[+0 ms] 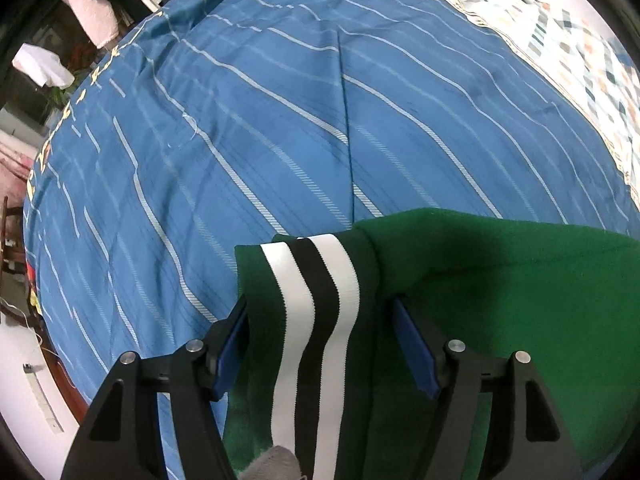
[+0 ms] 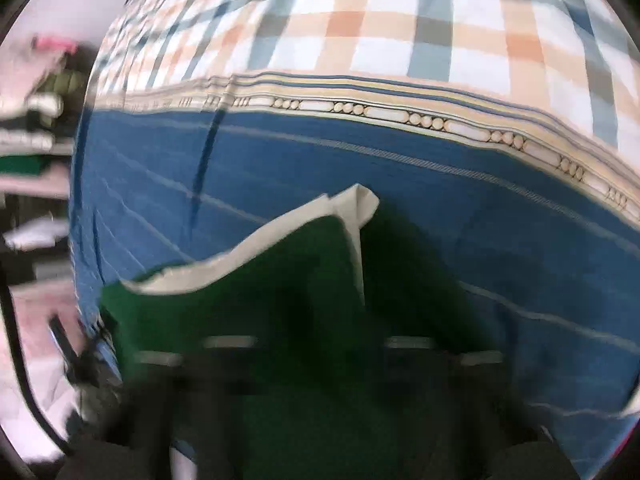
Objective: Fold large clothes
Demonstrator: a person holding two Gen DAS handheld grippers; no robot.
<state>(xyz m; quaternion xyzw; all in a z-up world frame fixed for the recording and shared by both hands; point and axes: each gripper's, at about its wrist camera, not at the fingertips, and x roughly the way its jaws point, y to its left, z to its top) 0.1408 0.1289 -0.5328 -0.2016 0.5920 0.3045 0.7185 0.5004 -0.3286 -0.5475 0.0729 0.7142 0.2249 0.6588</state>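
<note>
On the bed: a green garment [image 1: 520,300] is laid over a blue striped bedsheet [image 1: 240,120], seen from both wrist views.
Bedding: beyond the blue sheet, a checked cover [image 2: 380,32] in orange, blue and white is seen, with a beaded border band [image 2: 400,114] between the two.
Garment, left wrist view: the green cloth is spread to the right, and a ribbed cuff [image 1: 316,300] with white and black stripes is draped toward the camera.
Garment, right wrist view: a pale lining edge [image 2: 248,258] is turned up along the green cloth; this view is blurred.
Left gripper [image 1: 320,340]: the fingers [image 1: 232,352] are set partly open, one blue pad on each side of the striped cuff. The left pad is seen against the cuff's edge; the right pad stands just beside it. A firm grip cannot be confirmed.
Right gripper [image 2: 320,344]: the fingers are blurred and dark, with green cloth bunched across them. They are read as almost fully closed; whether cloth is pinched cannot be told.
Surroundings: clutter is seen at the left edge of both views, too blurred to be identified.
</note>
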